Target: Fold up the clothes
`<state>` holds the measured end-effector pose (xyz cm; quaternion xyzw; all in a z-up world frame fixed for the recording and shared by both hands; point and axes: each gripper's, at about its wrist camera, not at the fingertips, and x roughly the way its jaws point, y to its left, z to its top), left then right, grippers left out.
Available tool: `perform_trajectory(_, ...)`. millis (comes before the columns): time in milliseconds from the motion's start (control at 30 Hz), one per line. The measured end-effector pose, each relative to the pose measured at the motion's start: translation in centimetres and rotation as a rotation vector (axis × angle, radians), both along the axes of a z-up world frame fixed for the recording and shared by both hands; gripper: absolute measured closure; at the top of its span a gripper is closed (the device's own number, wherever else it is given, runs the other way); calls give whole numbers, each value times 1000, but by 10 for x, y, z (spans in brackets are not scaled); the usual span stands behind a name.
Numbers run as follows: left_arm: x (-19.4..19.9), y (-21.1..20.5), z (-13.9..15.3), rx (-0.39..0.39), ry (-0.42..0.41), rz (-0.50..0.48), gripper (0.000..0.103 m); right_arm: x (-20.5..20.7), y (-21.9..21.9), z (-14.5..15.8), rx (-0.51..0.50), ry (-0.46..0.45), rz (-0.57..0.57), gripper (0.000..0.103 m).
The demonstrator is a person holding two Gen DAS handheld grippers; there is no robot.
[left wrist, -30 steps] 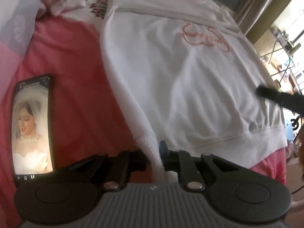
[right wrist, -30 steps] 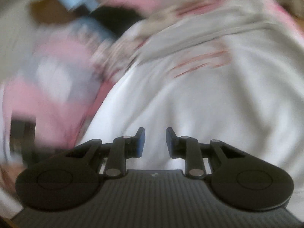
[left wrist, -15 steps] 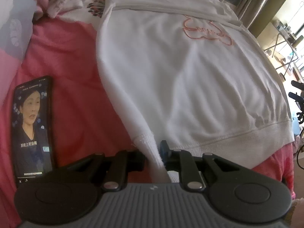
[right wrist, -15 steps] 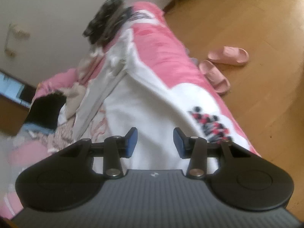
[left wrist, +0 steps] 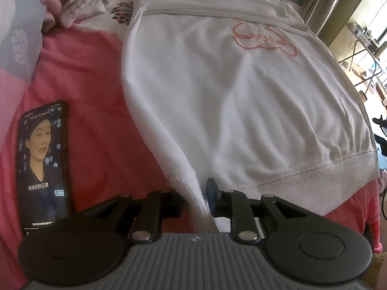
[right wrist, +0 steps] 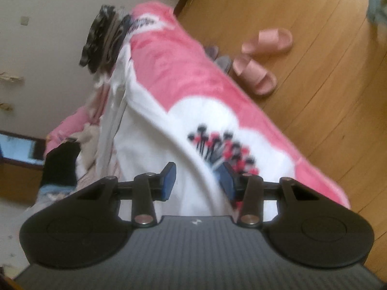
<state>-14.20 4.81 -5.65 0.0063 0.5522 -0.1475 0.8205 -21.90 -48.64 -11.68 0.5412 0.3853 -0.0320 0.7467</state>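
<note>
A white sweatshirt [left wrist: 217, 91] lies spread flat on a bed covered by a pink blanket [left wrist: 92, 125], its ribbed hem toward the near edge and a pink outline drawing [left wrist: 264, 39] on its chest farther up. One sleeve runs down the garment's left side, and its ribbed cuff [left wrist: 191, 193] passes between the fingers of the left gripper [left wrist: 196, 199]; the jaws have just been opening a little, with the cuff still between them, and the pads seem to touch the cloth on both sides, though how firmly cannot be told. In the right wrist view the right gripper [right wrist: 197, 181] stands with its jaws apart over the sweatshirt's edge [right wrist: 154, 130], white cloth showing between the blue pads without either pad pressing on it. Beside the sleeve, well to its left on the blanket, a phone [left wrist: 43, 166] lies face up with a video on its screen. Crumpled clothes [left wrist: 79, 2] are heaped at the bed's far end. Beyond the bed's side, a pair of pink slippers [right wrist: 260, 62] sits on the wooden floor [right wrist: 333, 77].
</note>
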Motion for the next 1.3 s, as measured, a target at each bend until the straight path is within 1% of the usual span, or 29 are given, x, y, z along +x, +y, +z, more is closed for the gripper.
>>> perform_trajectory(133, 1, 1, -1, -10, 4, 6, 82, -7, 9, -1, 9, 19, 55, 67)
perform_trajectory(200, 1, 2, -1, -13, 3, 8, 82, -11, 9, -2, 25, 18, 52, 72)
perform_trajectory(267, 1, 3, -1, -16, 3, 8, 82, -18, 7, -3, 50, 19, 45, 74)
perform_trajectory(333, 1, 3, -1, -17, 2, 9, 82, -24, 6, -3, 69, 21, 43, 78)
perform_trajectory(433, 1, 3, -1, -18, 3, 11, 82, -33, 5, -7, 103, 39, 55, 78)
perform_trajectory(533, 1, 3, -1, -18, 5, 13, 82, -40, 9, -12, 145, 60, 98, 79)
perform_trajectory(600, 1, 3, -1, -18, 6, 14, 82, -46, 11, -12, 156, 56, 114, 79)
perform_trajectory(700, 2, 3, -1, -19, 8, 16, 82, -49, 14, -10, 174, 27, 131, 80)
perform_trajectory(767, 2, 3, -1, -19, 9, 17, 82, -48, 18, -7, 159, 20, 152, 82)
perform_trajectory(933, 2, 4, -1, -24, 15, 21, 82, -42, 27, -9, 125, 42, 169, 85)
perform_trajectory(967, 1, 3, -1, -22, 14, 18, 82, -42, 29, -9, 119, 40, 172, 87)
perform_trajectory(1000, 1, 2, -1, -19, 12, 12, 82, -42, 30, -8, 112, 37, 174, 91)
perform_trajectory(1033, 0, 2, 0, -18, 7, 7, 83, -42, 31, -7, 105, 34, 177, 94)
perform_trajectory(1067, -1, 2, 2, -19, 2, 2, 88, -42, 33, -6, 95, 29, 180, 95)
perform_trajectory(1133, -2, 2, 5, -21, -9, -8, 92, -42, 34, 0, 78, 7, 188, 96)
perform_trajectory(1200, -2, 4, 10, -42, -22, -12, 95, -41, 35, 7, 64, -19, 197, 96)
perform_trajectory(1300, 0, 11, 21, -120, -39, 12, 95, -38, 37, 21, 45, -70, 207, 97)
